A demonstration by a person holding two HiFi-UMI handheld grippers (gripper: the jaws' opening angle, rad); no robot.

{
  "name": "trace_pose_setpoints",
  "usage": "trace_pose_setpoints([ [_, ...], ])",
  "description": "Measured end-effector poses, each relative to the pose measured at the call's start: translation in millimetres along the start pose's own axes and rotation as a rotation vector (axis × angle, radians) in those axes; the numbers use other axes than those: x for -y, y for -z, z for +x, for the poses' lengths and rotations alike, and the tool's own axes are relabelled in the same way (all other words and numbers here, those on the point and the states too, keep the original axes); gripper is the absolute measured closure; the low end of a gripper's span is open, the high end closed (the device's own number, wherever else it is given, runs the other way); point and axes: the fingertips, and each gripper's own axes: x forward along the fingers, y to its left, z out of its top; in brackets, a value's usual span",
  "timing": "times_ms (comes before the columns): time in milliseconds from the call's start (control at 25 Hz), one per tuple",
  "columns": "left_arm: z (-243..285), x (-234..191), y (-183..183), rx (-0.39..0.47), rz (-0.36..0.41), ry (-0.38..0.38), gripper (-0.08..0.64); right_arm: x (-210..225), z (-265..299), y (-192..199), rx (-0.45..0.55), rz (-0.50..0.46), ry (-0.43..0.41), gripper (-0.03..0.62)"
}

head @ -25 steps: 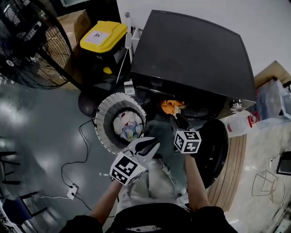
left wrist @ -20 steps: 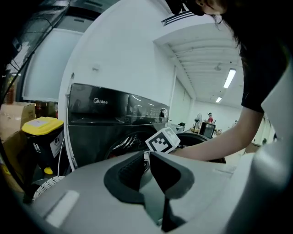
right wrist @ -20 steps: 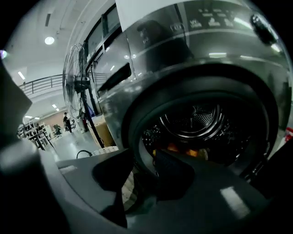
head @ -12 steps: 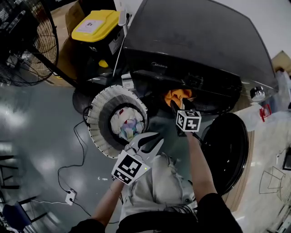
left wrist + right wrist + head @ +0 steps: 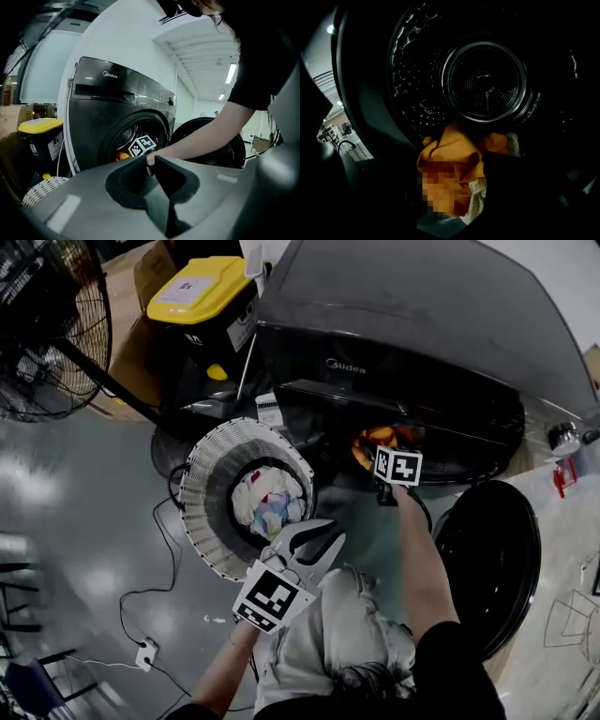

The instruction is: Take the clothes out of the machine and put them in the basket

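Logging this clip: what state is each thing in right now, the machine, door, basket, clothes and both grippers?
Washing machine: door swung fully open.
Orange garment: inside the drum, at the front.
Basket: upright beside the machine, clothes in it.
Left gripper: open, empty, by the basket.
Right gripper: reaching into the drum at the orange garment; jaws too dark to read.

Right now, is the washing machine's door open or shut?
Open. The round door hangs swung aside in the head view, and the drum shows an orange garment inside.
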Motion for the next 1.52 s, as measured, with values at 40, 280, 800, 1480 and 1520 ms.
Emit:
trace_pose_setpoints([
  [40,0,-1,1,0.002,-0.005,-0.001,0.517,4,6,4,-0.019,0.009,0.008,0.132],
  [280,0,0,17,-0.028,-0.002,-0.012,0.517,16,15,24,-0.103,0.006,0.081,0.346],
  [800,-22,24,-9,-0.091,-0.033,-0.001,0.517,-5,-71,21,-0.007,0.045,-0.037,0.518],
  [1480,-77,64,-125,-0.144,-0.07,-0.017,0.494,-64,-250,-42,-0.048,-0.012,-0.15,0.518],
  [1520,-79,66,-131,-0.15,-0.064,-0.019,0.494,-67,-259,-50,-0.039,-0.011,-0.158,0.518],
])
